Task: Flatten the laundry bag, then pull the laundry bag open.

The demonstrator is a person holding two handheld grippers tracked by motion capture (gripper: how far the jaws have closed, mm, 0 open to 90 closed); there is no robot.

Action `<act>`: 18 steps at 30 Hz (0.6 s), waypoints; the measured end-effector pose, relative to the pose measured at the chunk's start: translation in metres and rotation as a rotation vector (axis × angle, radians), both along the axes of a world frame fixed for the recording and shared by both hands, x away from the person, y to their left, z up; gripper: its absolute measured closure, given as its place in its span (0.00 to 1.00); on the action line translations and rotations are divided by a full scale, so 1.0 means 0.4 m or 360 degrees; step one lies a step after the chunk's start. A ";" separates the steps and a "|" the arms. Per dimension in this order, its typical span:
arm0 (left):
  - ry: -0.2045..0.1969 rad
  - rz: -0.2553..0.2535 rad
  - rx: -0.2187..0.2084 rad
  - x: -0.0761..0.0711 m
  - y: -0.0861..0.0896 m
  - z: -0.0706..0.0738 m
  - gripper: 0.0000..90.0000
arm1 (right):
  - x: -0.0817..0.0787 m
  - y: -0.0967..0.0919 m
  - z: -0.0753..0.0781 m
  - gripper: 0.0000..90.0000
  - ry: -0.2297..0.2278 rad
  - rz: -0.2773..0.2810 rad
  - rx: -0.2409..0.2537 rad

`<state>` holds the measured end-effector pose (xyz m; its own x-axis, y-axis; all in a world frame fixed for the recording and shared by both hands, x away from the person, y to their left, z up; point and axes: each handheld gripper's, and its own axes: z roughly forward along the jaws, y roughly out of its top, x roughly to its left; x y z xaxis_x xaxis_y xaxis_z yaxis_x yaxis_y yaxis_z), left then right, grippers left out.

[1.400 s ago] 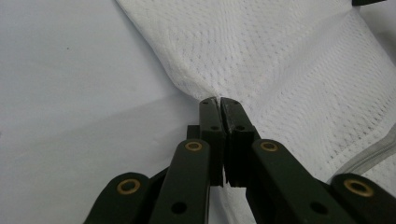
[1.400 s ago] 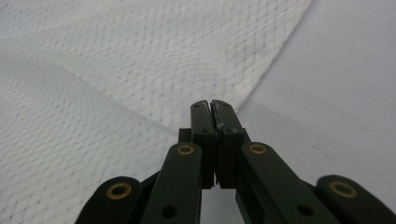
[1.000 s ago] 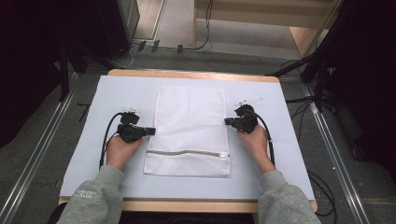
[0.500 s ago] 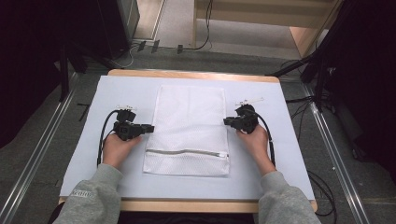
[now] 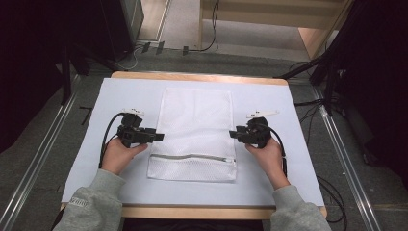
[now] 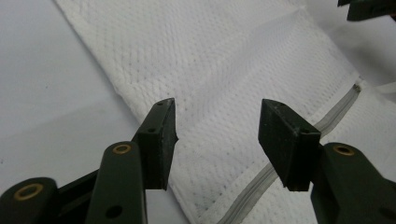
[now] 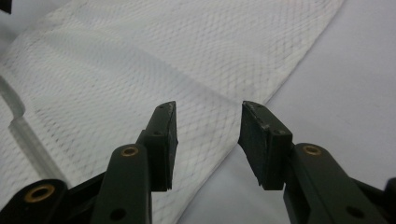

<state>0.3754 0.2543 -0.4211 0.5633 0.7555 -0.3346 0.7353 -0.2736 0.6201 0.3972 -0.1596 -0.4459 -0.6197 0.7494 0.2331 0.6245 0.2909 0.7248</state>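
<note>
The mesh laundry bag [image 5: 196,132] lies flat in the middle of the white sheet [image 5: 298,168] covering the worktop [image 5: 202,77], its zipper [image 5: 192,157] running across near the six-o'clock end. The left hand-held gripper [image 5: 156,137] sits at the bag's nine-o'clock edge, pointing toward three o'clock; its jaws have just been opening and now stand spread, nothing pinched, the bag's hem and zipper showing in the gap in the left gripper view [image 6: 217,140]. The right hand-held gripper [image 5: 233,134] sits at the bag's three-o'clock edge, pointing toward nine o'clock; its jaws have also just been opening and stand apart, clear of the fabric, with the bag's edge below them in the right gripper view [image 7: 208,140]. Each is held by a hand [image 5: 118,155] reaching in from six o'clock, grey sleeves [image 5: 91,204] resting at the worktop's near rim, wrists angled inward. Black cables [image 5: 108,134] loop out behind both. Beyond the worktop at twelve o'clock lie a grey floor [image 5: 231,60] and loose cords.
</note>
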 end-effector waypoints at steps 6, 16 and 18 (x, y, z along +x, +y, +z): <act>-0.0019 -0.0036 -0.0001 0.007 -0.018 0.001 0.48 | -0.056 -0.008 -0.003 0.65 -0.0039 0.0033 0.0001; -0.0035 -0.0082 -0.0007 0.020 -0.051 -0.002 0.44 | -0.112 -0.019 0.003 0.66 0.0013 0.0034 0.0020; -0.0041 -0.0102 -0.0001 0.021 -0.059 -0.004 0.44 | -0.118 -0.020 0.002 0.66 0.0019 0.0034 0.0021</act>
<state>0.3838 0.2307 -0.4225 0.6189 0.7175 -0.3195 0.6999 -0.3192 0.6389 0.3502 -0.1678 -0.4452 -0.6326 0.7329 0.2504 0.6271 0.2949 0.7209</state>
